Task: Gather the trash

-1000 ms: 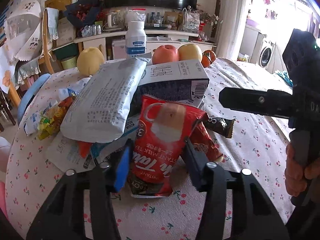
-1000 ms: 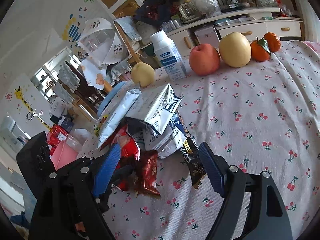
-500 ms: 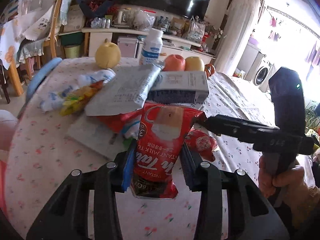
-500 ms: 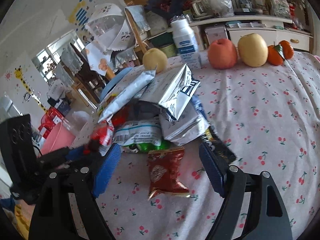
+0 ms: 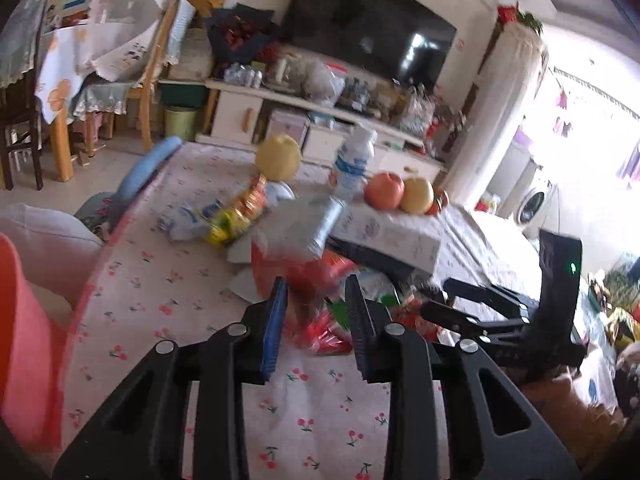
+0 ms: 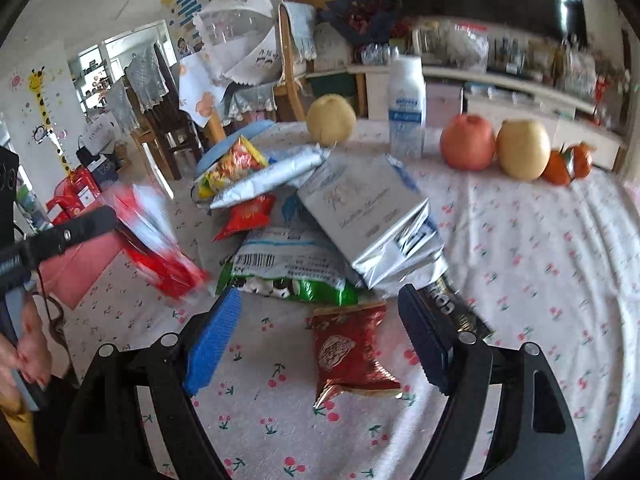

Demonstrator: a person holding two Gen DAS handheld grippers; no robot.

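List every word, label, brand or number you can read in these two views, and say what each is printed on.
No text reads whole here.
dark wrapper: large pale letters, partly hidden, unreadable.
silver box: cursive script, too blurred.
white bag: barcode and small print, too small.
white bottle: blue label, blurred.
red packet: smeared by motion blur.

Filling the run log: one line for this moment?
left claw: closing on red milk-tea packet, lifted | right claw: open over small red wrapper
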